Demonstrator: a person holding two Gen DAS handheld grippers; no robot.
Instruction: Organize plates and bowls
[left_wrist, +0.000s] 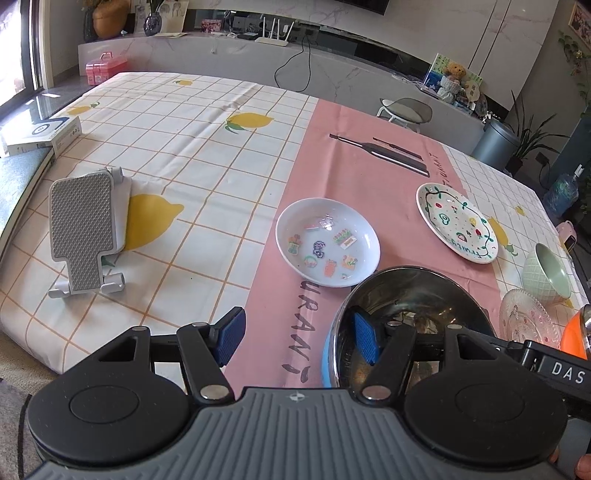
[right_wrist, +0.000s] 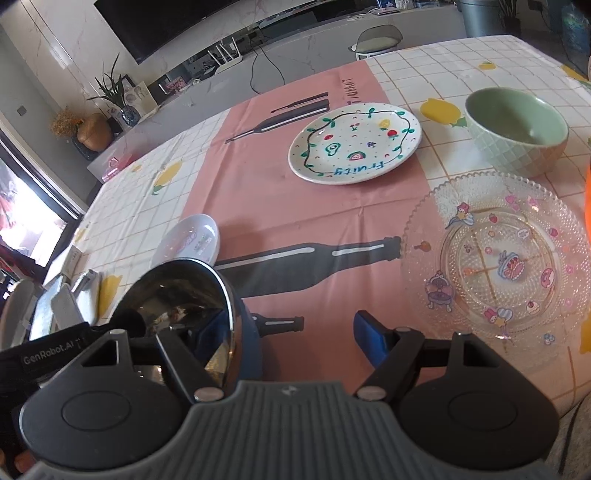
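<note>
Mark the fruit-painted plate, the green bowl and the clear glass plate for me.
fruit-painted plate (right_wrist: 354, 142): right wrist view, on its painted centre.
green bowl (right_wrist: 517, 125): right wrist view, on its inner wall.
clear glass plate (right_wrist: 498, 258): right wrist view, on its patterned centre.

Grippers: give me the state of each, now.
Left gripper: open, jaws straddling the rim of the steel bowl, not clamped.
Right gripper: open, also astride that bowl's rim, holding nothing.
</note>
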